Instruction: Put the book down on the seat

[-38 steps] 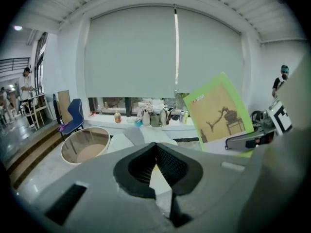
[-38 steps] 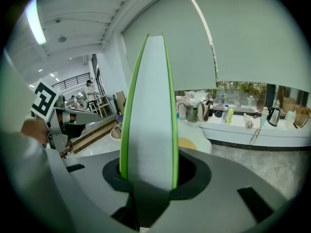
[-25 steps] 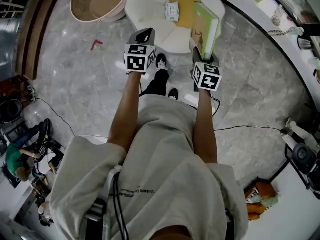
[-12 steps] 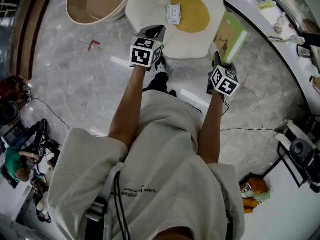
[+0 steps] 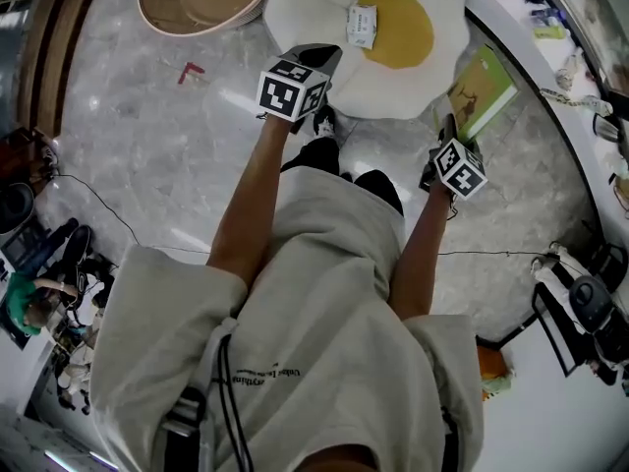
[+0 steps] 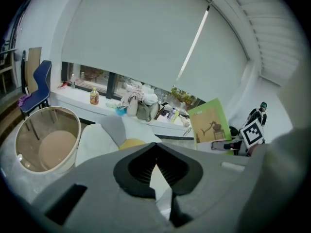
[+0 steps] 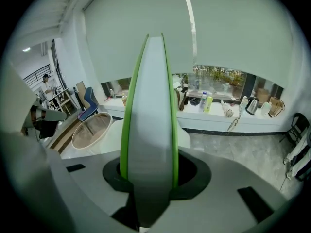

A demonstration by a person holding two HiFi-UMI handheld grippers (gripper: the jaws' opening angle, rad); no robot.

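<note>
While I stand at its near side, seat [image 5: 314, 13]: a white cushion with a yellow centre, lying on the floor [image 5: 147, 155], with a small tag [image 5: 361, 26] on it.
Book [image 5: 484, 91]: in the air just right of the seat, over the floor, tilted, green cover up.
Right gripper [image 5: 450, 131]: my fingers press on the book's near edge, the page block between them.
Left gripper [image 5: 316, 57]: fingers together, nothing in them, over the seat's near edge.
Risk: I judge that letting go here drops the book on the floor, because it hangs off the cushion's right side. Gripped by one edge only, it may also swing in my fingers as I carry it left.
Change: a second ago the book stood upright over the seat's right part. Now it leans and sits further right, and my left gripper is about where it was.
</note>
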